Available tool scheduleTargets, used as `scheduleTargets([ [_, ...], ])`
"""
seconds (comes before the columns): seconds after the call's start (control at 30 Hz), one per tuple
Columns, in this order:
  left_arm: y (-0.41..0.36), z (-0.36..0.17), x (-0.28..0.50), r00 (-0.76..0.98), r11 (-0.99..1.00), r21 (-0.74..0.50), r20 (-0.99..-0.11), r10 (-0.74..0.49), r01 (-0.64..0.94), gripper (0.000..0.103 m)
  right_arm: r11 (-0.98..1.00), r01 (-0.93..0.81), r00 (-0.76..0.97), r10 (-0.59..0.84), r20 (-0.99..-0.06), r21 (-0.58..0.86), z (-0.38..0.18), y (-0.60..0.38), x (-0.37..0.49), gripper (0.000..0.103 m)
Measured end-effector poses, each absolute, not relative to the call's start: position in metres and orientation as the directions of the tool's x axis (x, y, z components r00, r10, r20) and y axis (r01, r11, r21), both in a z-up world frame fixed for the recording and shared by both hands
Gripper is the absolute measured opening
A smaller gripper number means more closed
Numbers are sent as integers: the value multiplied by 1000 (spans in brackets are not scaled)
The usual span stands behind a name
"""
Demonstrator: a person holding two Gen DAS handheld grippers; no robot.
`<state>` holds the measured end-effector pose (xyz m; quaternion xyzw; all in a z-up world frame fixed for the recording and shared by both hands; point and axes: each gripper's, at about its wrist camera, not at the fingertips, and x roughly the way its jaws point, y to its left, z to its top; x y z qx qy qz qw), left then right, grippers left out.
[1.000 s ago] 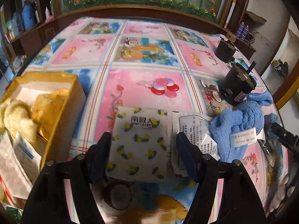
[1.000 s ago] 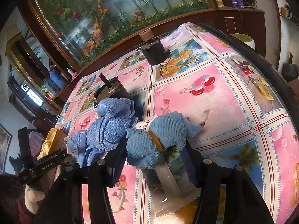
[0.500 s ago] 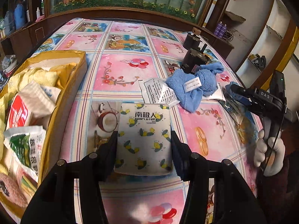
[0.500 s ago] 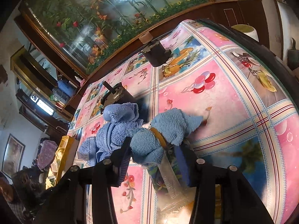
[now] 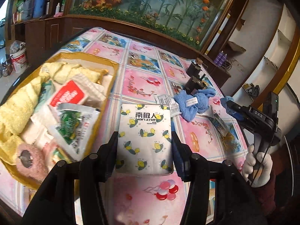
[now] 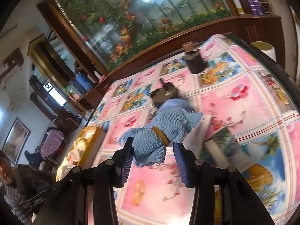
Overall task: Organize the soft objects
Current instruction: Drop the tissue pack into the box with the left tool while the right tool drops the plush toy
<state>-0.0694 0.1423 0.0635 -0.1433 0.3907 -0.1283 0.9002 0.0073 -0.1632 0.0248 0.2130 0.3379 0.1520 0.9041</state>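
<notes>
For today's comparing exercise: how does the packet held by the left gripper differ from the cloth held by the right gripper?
The packet is flat, smooth and rectangular; the cloth is bunched and fuzzy. The packet is white with lemon prints and lettering; the cloth is plain blue. The cloth is cinched by a tan band; the packet has no band. Shared: each sits between its gripper's jaws, the left gripper and the right gripper.
</notes>
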Motion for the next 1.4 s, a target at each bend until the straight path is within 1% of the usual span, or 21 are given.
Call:
scheduleTargets([
  [0.13, 186, 68, -82, 708, 928, -372, -646, -285, 34, 51, 843, -273, 661, 515, -547, 463, 46, -97, 4, 44],
  [0.27, 223, 62, -87, 730, 930, -360, -654, -200, -68, 51, 821, -372, 586, 570, -576, 433, 50, -30, 8, 44],
  [0.43, 252, 44, -78, 706, 934, -317, -699, -111, -167, 51, 807, -440, 518, 586, -623, 393, 44, 43, 18, 44],
  [0.5, 253, 34, -69, 681, 943, -279, -727, -86, -179, 51, 804, -458, 503, 586, -635, 379, 45, 65, 23, 44],
  [0.53, 253, 30, -67, 673, 947, -266, -736, -80, -179, 54, 802, -468, 494, 586, -642, 372, 46, 78, 28, 44],
  [0.57, 253, 27, -66, 671, 947, -269, -737, -86, -174, 54, 801, -476, 489, 585, -647, 364, 46, 90, 30, 44],
  [0.6, 252, 25, -66, 673, 945, -280, -733, -98, -168, 57, 800, -485, 483, 582, -654, 354, 47, 102, 34, 44],
  [0.73, 264, 28, -77, 711, 926, -340, -691, -128, -163, 69, 789, -519, 442, 577, -686, 329, 44, 148, 53, 45],
  [0.97, 286, 32, -90, 743, 893, -416, -650, -158, -174, 73, 794, -555, 396, 515, -760, 248, 24, 222, 86, 46],
  [1.03, 287, 32, -91, 744, 890, -423, -647, -166, -170, 73, 797, -554, 370, 493, -787, 239, 12, 233, 96, 55],
  [1.1, 283, 32, -91, 743, 894, -419, -647, -170, -160, 73, 805, -541, 377, 489, -786, 242, 8, 232, 99, 56],
  [1.13, 282, 32, -91, 743, 898, -413, -647, -170, -154, 73, 804, -538, 387, 502, -773, 253, 11, 227, 96, 56],
  [1.17, 280, 32, -92, 745, 903, -403, -646, -166, -149, 73, 804, -534, 398, 513, -761, 262, 14, 221, 94, 59],
  [1.3, 264, 39, -94, 757, 938, -322, -643, -114, -132, 73, 817, -520, 485, 521, -702, 247, 39, 188, 66, 78],
  [1.4, 247, 48, -101, 775, 963, -239, -630, -57, -123, 73, 838, -503, 553, 499, -667, 210, 52, 158, 43, 83],
])
